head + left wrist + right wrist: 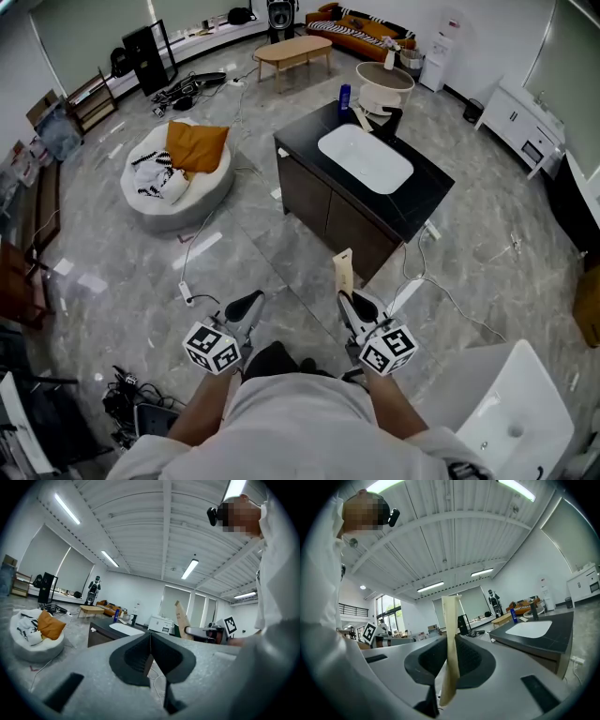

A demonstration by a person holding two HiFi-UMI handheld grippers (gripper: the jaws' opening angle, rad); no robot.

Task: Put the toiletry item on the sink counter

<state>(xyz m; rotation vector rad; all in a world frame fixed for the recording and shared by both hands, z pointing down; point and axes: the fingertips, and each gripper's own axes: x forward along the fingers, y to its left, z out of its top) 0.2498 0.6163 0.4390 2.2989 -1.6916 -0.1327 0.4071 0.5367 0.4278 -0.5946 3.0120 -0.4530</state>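
Note:
A flat tan toiletry packet (344,271) stands upright in my right gripper (346,296), whose jaws are shut on its lower part; the right gripper view shows the packet (451,634) rising between the jaws of that gripper (452,644). My left gripper (251,301) is shut with nothing in it, seen close up as the left gripper (150,638). Both are held low in front of the person, well short of the black sink counter (427,192) with its white basin (366,158). A blue bottle (344,97) and a black faucet (390,121) stand on the counter's far side.
A white beanbag (159,192) with an orange cushion (196,146) lies to the left. Cables (199,246) run over the grey floor near the counter. A white chair (520,412) is at the lower right, a round white basket (384,82) behind the counter.

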